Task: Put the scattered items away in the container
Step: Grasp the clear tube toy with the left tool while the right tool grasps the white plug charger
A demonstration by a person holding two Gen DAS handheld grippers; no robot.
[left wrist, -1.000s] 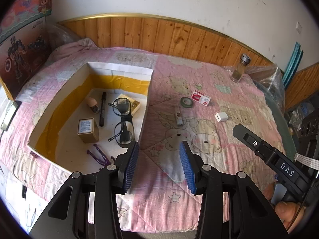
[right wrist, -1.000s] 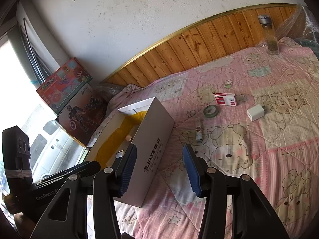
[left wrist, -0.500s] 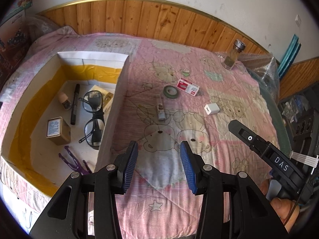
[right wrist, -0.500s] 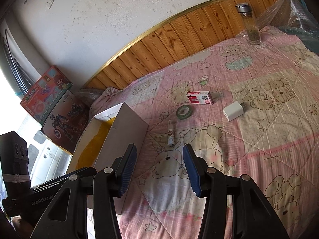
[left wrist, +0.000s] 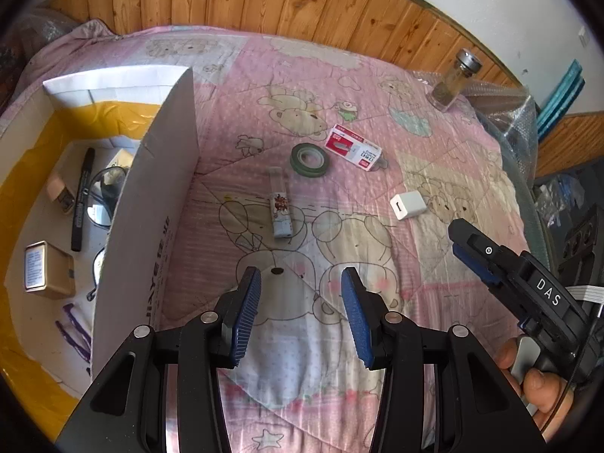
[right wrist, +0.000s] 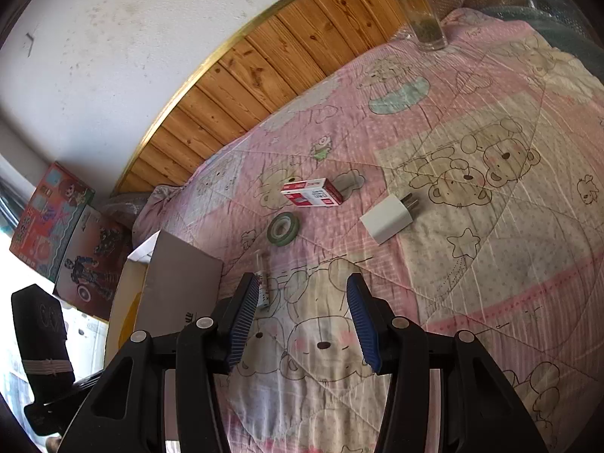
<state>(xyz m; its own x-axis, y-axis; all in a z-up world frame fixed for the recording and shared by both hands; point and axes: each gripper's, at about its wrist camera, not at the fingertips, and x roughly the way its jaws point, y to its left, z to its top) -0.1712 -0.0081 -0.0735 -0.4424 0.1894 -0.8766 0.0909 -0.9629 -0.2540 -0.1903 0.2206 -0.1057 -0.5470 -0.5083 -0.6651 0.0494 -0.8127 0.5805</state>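
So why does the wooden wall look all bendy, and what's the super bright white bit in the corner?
Left wrist view: the fisheye lens curves the wood panelling and darkens the picture's corners; sunlight is bright on the quilt. Right wrist view: the same bend in the panelling, and the window area at lower left is washed out white by glare.

Pink quilt (left wrist: 377, 87) printed with cream cartoon bears fills the frame. At centre, a dark green tape roll (left wrist: 309, 159) beside a red-and-white box (left wrist: 353, 148); right of centre, a plain white charger (left wrist: 407, 205). A pale tube (left wrist: 280, 208) carries a red floral patch. At left, the white box (left wrist: 151, 226) shows yellow lining. Both black grippers, left (left wrist: 300, 315) and right (right wrist: 302, 322), wear ribbed blue pads. Orange-brown wood panelling (left wrist: 264, 0) runs along the top.
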